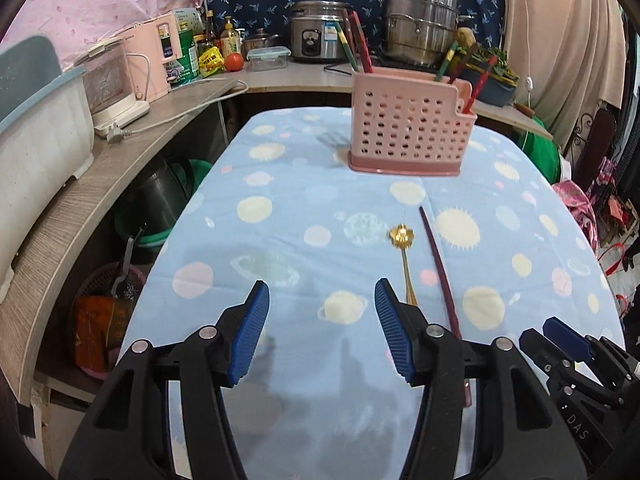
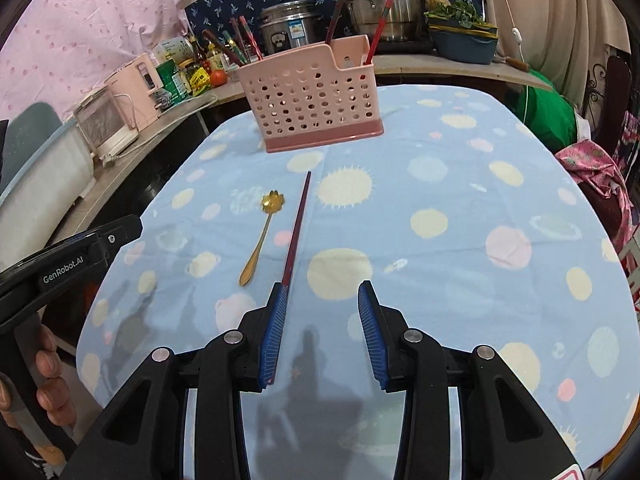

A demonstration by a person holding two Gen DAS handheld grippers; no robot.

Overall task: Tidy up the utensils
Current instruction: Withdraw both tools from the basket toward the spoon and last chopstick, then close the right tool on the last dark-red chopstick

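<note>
A pink perforated caddy [image 1: 404,136] [image 2: 316,96] stands at the far end of the table, with several chopsticks upright in it. On the blue planet-print cloth [image 1: 304,200] [image 2: 460,208] lie a gold spoon [image 1: 402,240] [image 2: 260,236] with a flower-shaped bowl and one dark red chopstick [image 1: 438,268] [image 2: 298,224]. My left gripper [image 1: 322,292] hovers open just left of the spoon's handle, nothing between its jaws. My right gripper [image 2: 322,288] is open too. The chopstick's near end runs under its left finger [image 2: 274,328], and the gap between the pads holds nothing.
A wooden counter [image 1: 80,208] curves along the left and back. It carries a white tub [image 1: 36,128], a pink appliance [image 1: 152,60], bottles, a rice cooker [image 1: 316,36] and a steel pot [image 1: 420,24]. A hand [image 2: 48,376] holds the left gripper's handle.
</note>
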